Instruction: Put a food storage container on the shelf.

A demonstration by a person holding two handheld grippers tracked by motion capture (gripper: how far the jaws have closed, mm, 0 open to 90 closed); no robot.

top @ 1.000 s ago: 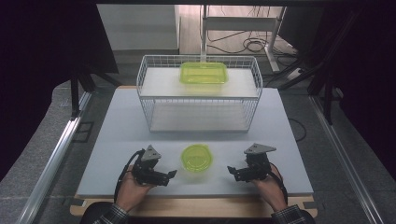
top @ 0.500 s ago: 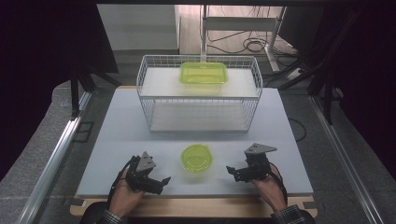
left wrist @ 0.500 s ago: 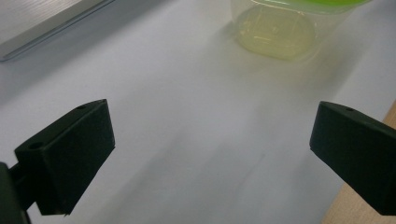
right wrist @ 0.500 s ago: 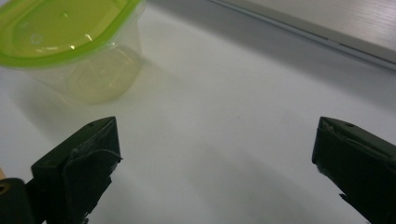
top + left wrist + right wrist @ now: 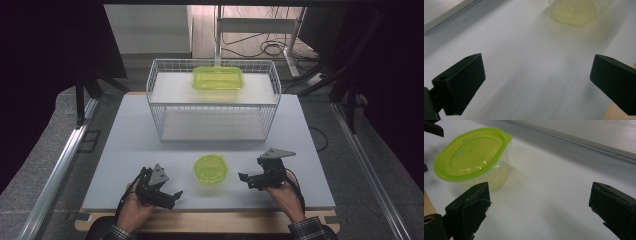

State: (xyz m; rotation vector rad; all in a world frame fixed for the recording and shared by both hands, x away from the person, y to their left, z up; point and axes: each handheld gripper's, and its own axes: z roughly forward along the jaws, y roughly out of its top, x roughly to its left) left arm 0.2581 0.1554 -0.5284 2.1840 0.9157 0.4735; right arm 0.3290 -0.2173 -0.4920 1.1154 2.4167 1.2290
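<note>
Beside the round container (image 5: 210,169), both grippers wide, empty.

Overhead forward-down view; two close, perhaps low, views sharing the lidded tub (image 5: 472,162).

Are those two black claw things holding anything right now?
No. The left gripper and right gripper are both open and empty; the round green-lidded container sits untouched between them.

A yellow-green lid (image 5: 471,157) is seen on the clear round tub (image 5: 210,169); black jaws, white table (image 5: 125,145).
</note>
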